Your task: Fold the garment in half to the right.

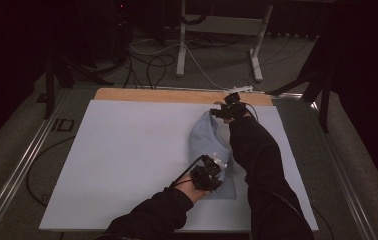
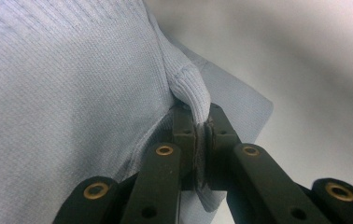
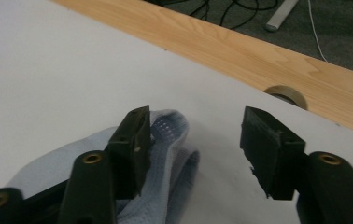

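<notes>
- The left gripper point(image 2: 201, 122) was clenched on a ribbed cuff point(image 2: 191, 88) of the light-blue knit garment point(image 1: 208, 145), the fabric pinched tight between its two black jaws.
- In the high view that left gripper point(image 1: 208, 172) sat at the garment's near end, with the person's dark sleeve point(image 1: 152, 215) coming in from the bottom edge.
- The right gripper point(image 3: 194, 140) was released: its jaws stood apart with nothing pressed between them, a fold of the blue knit point(image 3: 170, 135) lying just beside the left-hand jaw in its own view.
- In the high view the right gripper point(image 1: 229, 109) was at the garment's far end, near the wooden strip point(image 1: 152, 95).
- The garment lay bunched lengthwise on the right half of the white tabletop point(image 1: 127, 160), between the two grippers.
- Beyond the table, cables point(image 1: 147, 62) and a white stand's legs point(image 1: 217, 45) lay on the grey floor.
</notes>
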A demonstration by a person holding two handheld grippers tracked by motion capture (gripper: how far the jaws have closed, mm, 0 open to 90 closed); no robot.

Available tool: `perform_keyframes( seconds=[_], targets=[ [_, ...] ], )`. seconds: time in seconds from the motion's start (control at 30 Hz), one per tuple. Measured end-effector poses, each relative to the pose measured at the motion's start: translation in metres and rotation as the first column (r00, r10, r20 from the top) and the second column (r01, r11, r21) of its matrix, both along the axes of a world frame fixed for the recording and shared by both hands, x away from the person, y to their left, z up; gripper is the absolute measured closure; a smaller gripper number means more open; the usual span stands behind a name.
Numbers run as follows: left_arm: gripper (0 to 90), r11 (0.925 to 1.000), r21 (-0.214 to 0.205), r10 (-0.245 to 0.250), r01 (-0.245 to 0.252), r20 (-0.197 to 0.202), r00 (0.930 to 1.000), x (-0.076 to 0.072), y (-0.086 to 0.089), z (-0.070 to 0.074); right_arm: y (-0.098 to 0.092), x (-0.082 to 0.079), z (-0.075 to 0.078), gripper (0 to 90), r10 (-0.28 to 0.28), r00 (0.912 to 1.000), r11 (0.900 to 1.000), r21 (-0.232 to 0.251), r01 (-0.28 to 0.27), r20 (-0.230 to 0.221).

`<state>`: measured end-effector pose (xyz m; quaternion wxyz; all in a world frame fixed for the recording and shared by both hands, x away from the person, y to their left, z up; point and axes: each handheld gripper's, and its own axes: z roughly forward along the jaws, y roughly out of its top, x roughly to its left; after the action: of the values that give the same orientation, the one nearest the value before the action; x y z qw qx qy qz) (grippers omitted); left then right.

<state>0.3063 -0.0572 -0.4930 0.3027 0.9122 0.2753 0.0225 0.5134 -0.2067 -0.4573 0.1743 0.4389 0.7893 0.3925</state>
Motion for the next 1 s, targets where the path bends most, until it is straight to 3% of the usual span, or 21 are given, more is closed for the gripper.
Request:
perform_keyframes(
  seconds=[0.17, 0.2, 0.23, 0.3, 0.4, 0.43, 0.5, 0.6, 0.63, 0.7, 0.83, 0.97, 1.0],
  targets=[
    [85.7, 1.0000, 0.008, -0.001, 0.001, 0.000, 1.0000, 0.000, -0.004, -0.001, -0.003, -0.008, 0.008, 51.9, 0.031, 0.9994, 0.9994, 0.016, -0.032, 0.014],
    [85.7, 0.9999, 0.016, -0.005, 0.005, 0.009, 0.9999, -0.001, -0.006, 0.000, -0.002, -0.011, 0.009, 58.7, 0.056, 0.9983, 0.9982, 0.019, -0.056, 0.015],
    [85.7, 0.9996, 0.025, -0.012, 0.012, 0.010, 0.9999, -0.001, -0.008, 0.000, 0.003, -0.018, 0.011, 71.1, 0.102, 0.9946, 0.9946, 0.015, -0.102, 0.020],
    [85.6, 0.9990, 0.039, -0.022, 0.022, 0.004, 0.9997, -0.001, -0.012, -0.001, 0.005, -0.020, 0.011, 76.4, 0.123, 0.9922, 0.9923, 0.015, -0.123, 0.018],
    [85.5, 0.9983, 0.049, -0.032, 0.031, 0.004, 0.9995, 0.001, -0.018, -0.002, 0.015, -0.025, 0.011, 89.8, 0.200, 0.9798, 0.9793, 0.031, -0.200, 0.005],
    [85.4, 0.9984, 0.048, -0.030, 0.029, 0.004, 0.9996, 0.001, -0.019, -0.003, 0.021, -0.028, 0.008, 90.0, 0.255, 0.9668, 0.9666, 0.022, -0.255, -0.004],
    [85.3, 0.9988, 0.043, -0.025, 0.025, -0.005, 0.9997, 0.003, -0.020, -0.005, 0.027, -0.028, 0.002, 90.0, 0.279, 0.9600, 0.9603, -0.004, -0.279, -0.027],
    [85.2, 0.9987, 0.044, -0.026, 0.026, -0.009, 0.9996, 0.003, -0.023, -0.007, 0.031, -0.026, -0.006, 90.0, 0.275, 0.9607, 0.9605, -0.034, -0.276, -0.039],
    [84.9, 0.9987, 0.042, -0.027, 0.028, -0.011, 0.9996, 0.003, -0.023, -0.007, 0.031, -0.023, -0.017, 90.0, 0.251, 0.9662, 0.9654, -0.060, -0.254, -0.060],
    [84.8, 0.9987, 0.038, -0.034, 0.035, -0.016, 0.9993, 0.002, -0.024, -0.007, 0.029, -0.020, -0.026, 90.0, 0.237, 0.9693, 0.9671, -0.080, -0.242, -0.067],
    [84.0, 0.9987, 0.028, -0.042, 0.042, -0.024, 0.9989, 0.002, -0.025, -0.009, 0.022, -0.017, -0.042, 90.0, 0.186, 0.9784, 0.9762, -0.096, -0.195, -0.090],
    [82.6, 0.9990, 0.010, -0.043, 0.043, -0.028, 0.9987, 0.001, -0.025, -0.011, 0.018, -0.015, -0.052, 90.0, 0.160, 0.9820, 0.9774, -0.124, -0.172, -0.101],
    [81.7, 0.9990, 0.008, -0.044, 0.044, -0.030, 0.9986, 0.001, -0.025, -0.011, 0.017, -0.015, -0.060, 90.0, 0.149, 0.9807, 0.9754, -0.144, -0.167, -0.127]
  ],
)
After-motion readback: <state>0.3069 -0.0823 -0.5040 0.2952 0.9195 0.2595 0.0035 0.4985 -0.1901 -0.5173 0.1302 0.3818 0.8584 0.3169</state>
